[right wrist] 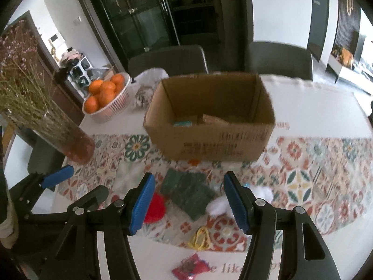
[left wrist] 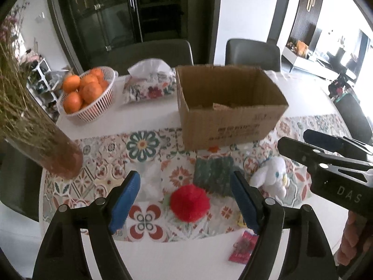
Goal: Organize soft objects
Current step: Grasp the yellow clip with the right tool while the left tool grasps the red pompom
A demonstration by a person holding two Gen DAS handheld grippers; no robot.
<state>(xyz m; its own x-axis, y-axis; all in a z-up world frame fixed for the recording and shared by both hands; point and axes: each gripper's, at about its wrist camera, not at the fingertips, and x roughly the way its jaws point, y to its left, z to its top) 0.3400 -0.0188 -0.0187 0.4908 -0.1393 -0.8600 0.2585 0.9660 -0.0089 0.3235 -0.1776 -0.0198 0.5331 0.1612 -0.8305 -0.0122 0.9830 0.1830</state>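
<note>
A red pompom (left wrist: 189, 202) lies on the patterned runner (left wrist: 144, 144), just ahead of my open, empty left gripper (left wrist: 186, 184). Beside it are a dark green knitted cloth (left wrist: 213, 175), a white plush toy (left wrist: 271, 175) and a white cloth (left wrist: 151, 182). An open cardboard box (left wrist: 228, 107) stands behind them. In the right wrist view my right gripper (right wrist: 190, 186) is open and empty above the green cloth (right wrist: 188, 192); the pompom (right wrist: 155, 207) and plush (right wrist: 219, 204) show partly behind its fingers. The box (right wrist: 209, 121) holds some items.
A basket of oranges (left wrist: 86, 93) and a floral tissue pouch (left wrist: 149, 84) stand at the back. A glass vase of dried flowers (left wrist: 35, 126) stands at the left. A red packet (left wrist: 242, 247) and a yellow item (right wrist: 200, 238) lie near the front edge. Two chairs stand behind the table.
</note>
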